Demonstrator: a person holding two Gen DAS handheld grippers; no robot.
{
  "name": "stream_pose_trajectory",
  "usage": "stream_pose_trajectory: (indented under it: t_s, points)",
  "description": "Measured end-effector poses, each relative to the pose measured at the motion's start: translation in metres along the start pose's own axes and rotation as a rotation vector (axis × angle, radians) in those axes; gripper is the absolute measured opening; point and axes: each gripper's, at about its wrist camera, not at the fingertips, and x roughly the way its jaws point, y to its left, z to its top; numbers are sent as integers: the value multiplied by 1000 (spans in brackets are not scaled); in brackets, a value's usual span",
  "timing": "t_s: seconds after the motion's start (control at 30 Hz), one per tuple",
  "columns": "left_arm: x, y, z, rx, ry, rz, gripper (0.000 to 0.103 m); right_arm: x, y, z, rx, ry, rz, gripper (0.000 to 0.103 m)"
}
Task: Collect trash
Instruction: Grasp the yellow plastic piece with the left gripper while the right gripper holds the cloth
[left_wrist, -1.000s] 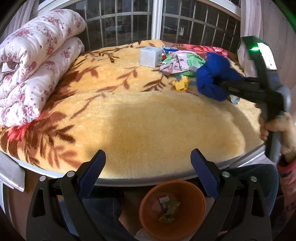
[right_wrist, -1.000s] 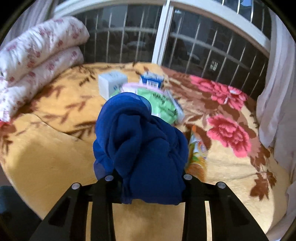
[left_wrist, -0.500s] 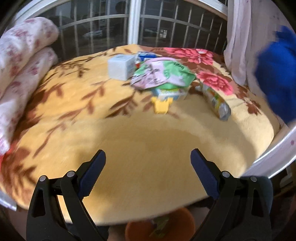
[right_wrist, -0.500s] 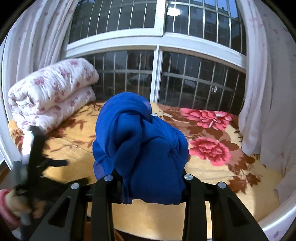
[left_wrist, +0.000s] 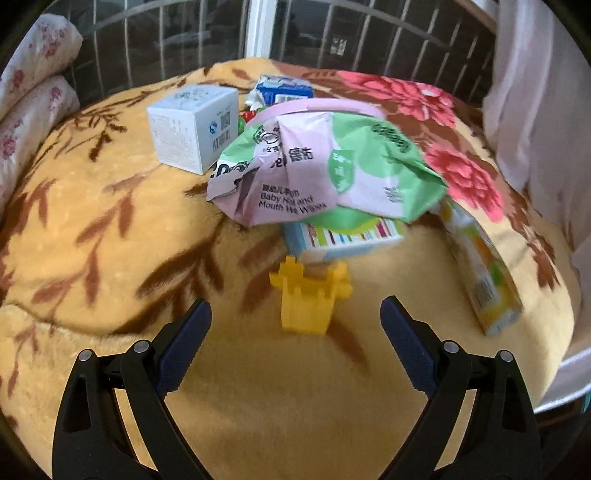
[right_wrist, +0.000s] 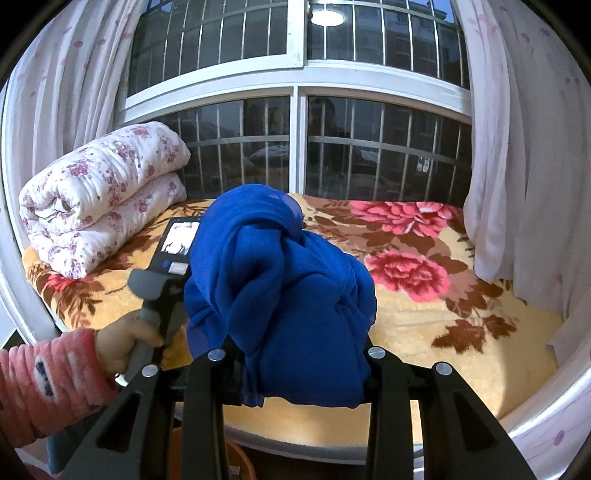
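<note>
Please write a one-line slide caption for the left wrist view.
Open left gripper approaches a yellow plastic piece before a crumpled wipes wrapper on the blanket.

A: Blanket (left_wrist: 110, 229) colours?
B: Yellow plush, brown leaf print, pink-red flowers on its right part.
A: Trash on it?
B: Wipes pack (left_wrist: 325, 166) green and pink. White-blue box (left_wrist: 194, 127) left of the pack, striped carton (left_wrist: 347, 240) under it, yellow toy (left_wrist: 308, 299) in front.
A: Right wrist view?
B: Solid blue cloth (right_wrist: 280, 295). Quilt (right_wrist: 99, 195) white, pink floral.
</note>
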Motion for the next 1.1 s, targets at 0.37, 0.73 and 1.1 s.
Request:
stream_pose_trajectory:
  t_s: [0.37, 0.73, 1.1]
  points:
    - [9, -3, 1, 15, 15, 55, 44, 4, -7, -5, 14, 13, 3, 35]
    - [-72, -2, -37, 69, -89, 47, 44, -10, 8, -9, -2, -2, 12, 35]
    - [-152, 16, -106, 60, -123, 54, 44, -22, 38, -18, -52, 10, 70, 36]
